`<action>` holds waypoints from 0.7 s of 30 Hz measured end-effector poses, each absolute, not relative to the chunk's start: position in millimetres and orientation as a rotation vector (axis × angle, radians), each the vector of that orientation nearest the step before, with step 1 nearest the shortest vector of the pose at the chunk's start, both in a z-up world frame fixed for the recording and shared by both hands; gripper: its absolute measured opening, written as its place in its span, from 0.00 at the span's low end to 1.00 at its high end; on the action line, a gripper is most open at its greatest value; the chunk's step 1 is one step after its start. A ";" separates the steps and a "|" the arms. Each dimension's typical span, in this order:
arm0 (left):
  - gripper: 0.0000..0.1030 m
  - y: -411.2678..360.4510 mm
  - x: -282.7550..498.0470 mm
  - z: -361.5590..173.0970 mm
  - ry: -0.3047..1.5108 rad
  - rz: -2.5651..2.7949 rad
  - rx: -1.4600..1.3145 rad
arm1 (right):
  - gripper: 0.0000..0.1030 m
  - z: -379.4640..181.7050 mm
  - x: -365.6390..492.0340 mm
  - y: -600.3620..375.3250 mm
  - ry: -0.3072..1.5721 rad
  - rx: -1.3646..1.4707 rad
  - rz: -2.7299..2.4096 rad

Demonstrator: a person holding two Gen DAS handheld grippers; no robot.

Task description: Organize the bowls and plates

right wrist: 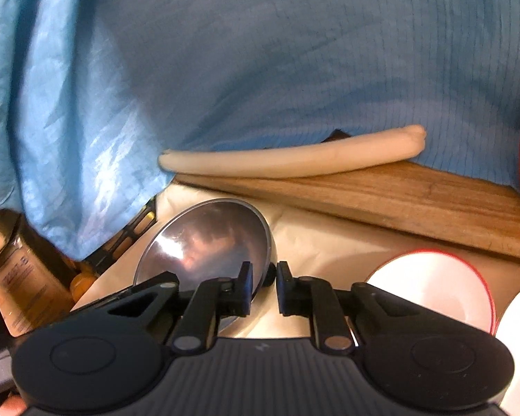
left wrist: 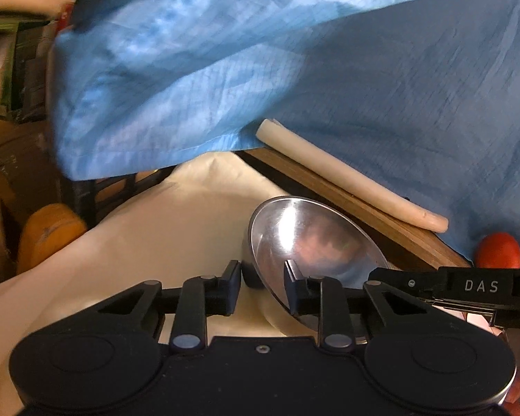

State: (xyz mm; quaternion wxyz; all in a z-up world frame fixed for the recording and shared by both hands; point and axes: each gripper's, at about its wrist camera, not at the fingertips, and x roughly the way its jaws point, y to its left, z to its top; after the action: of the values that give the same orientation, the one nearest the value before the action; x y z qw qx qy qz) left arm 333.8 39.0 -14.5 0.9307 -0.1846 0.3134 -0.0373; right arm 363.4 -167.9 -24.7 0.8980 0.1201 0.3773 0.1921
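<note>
both tools straddle the rim of the tilted steel bowl on the pale cloth; the left gripper stands spread, the right gripper nearly pressed together, though whether either truly pinches it i cannot tell. best to seat one finger inside and one outside before closing, since the polished, shallow, mirror-bright wall looks slippery; it sits just beside the wooden board.

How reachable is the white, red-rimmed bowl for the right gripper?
Probably yes, once freed: the white, red-rimmed bowl lies close by, nothing between. But the right gripper looks clamped on the rim of the tilted shiny steel bowl, so it must let go.
</note>
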 end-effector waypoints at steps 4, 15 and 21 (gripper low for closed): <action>0.27 42.7 316.3 -10.0 0.648 -0.069 -0.373 | 0.15 -25.2 349.8 -160.0 0.792 0.222 0.417; 0.28 51.5 267.8 4.1 0.674 -0.077 -0.335 | 0.15 -15.5 307.5 -143.2 0.795 0.158 0.463; 0.28 56.7 247.0 7.0 0.693 -0.081 -0.315 | 0.15 -14.5 287.6 -135.7 0.803 0.120 0.487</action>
State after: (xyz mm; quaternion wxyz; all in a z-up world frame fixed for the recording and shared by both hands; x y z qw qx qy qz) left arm 247.0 56.7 7.0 0.9276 -0.1535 0.3383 -0.0397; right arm 287.6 -135.7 -14.5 0.8901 0.0579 0.3865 0.2345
